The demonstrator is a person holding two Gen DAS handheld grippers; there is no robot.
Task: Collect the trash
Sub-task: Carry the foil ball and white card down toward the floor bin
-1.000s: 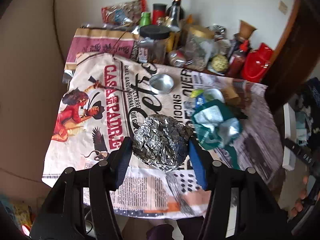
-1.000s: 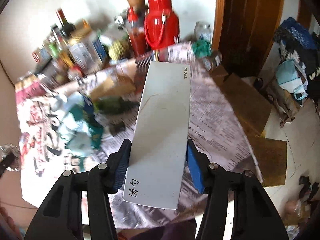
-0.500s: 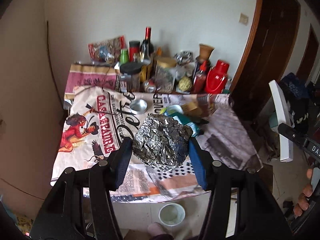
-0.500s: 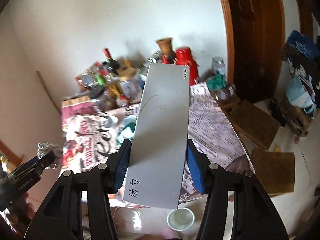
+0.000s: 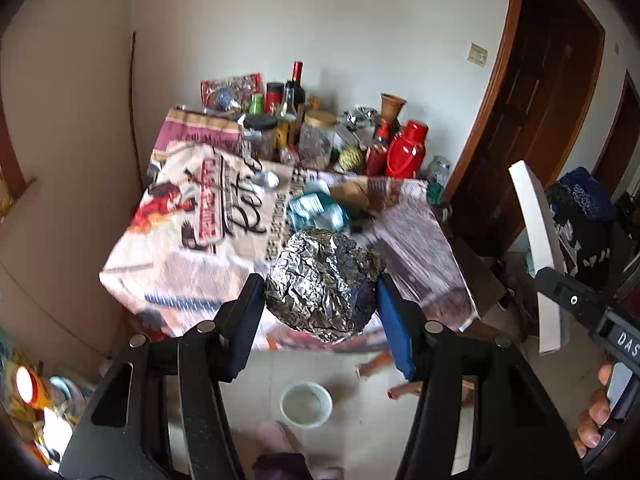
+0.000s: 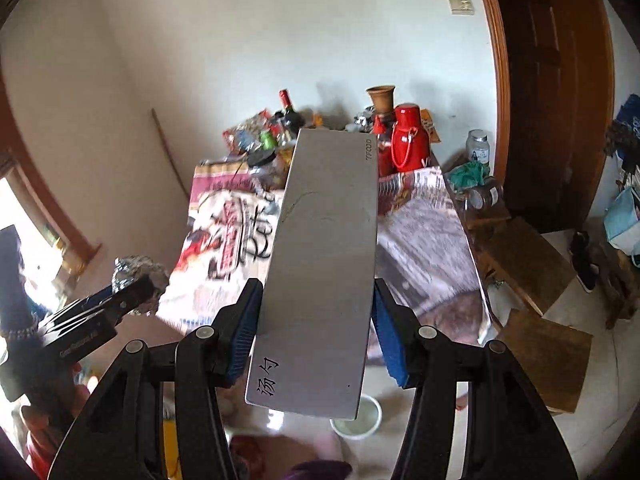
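**Both jaws loaded, held off the near edge of the table**

I count two pieces of trash in my grip. The left gripper point(image 5: 320, 292) has its jaws clamped on one crumpled foil ball point(image 5: 322, 280), blue pads pressing both sides. The right gripper point(image 6: 316, 316) has its jaws closed on one long flat grey box point(image 6: 324, 264), printed characters at its near end, its far end pointing at the table.

One table point(image 5: 192, 264) stands against the far wall, covered with printed newspaper sheets. On it I see one teal wrapper point(image 5: 318, 212), one small foil cup point(image 5: 266, 179), and a crowded far row: one red thermos point(image 5: 406, 152), one dark wine bottle point(image 5: 295, 88), one clay pot point(image 5: 392, 106) and several jars, too packed to count. One white bowl point(image 5: 306, 404) sits on the tiled floor near the table's near edge. A brown wooden door point(image 5: 540, 100) stands to the right.

Both grippers tilt downward, above the floor, side by side; the right one shows at the left view's right edge with fingers point(image 5: 596, 412) on its handle.
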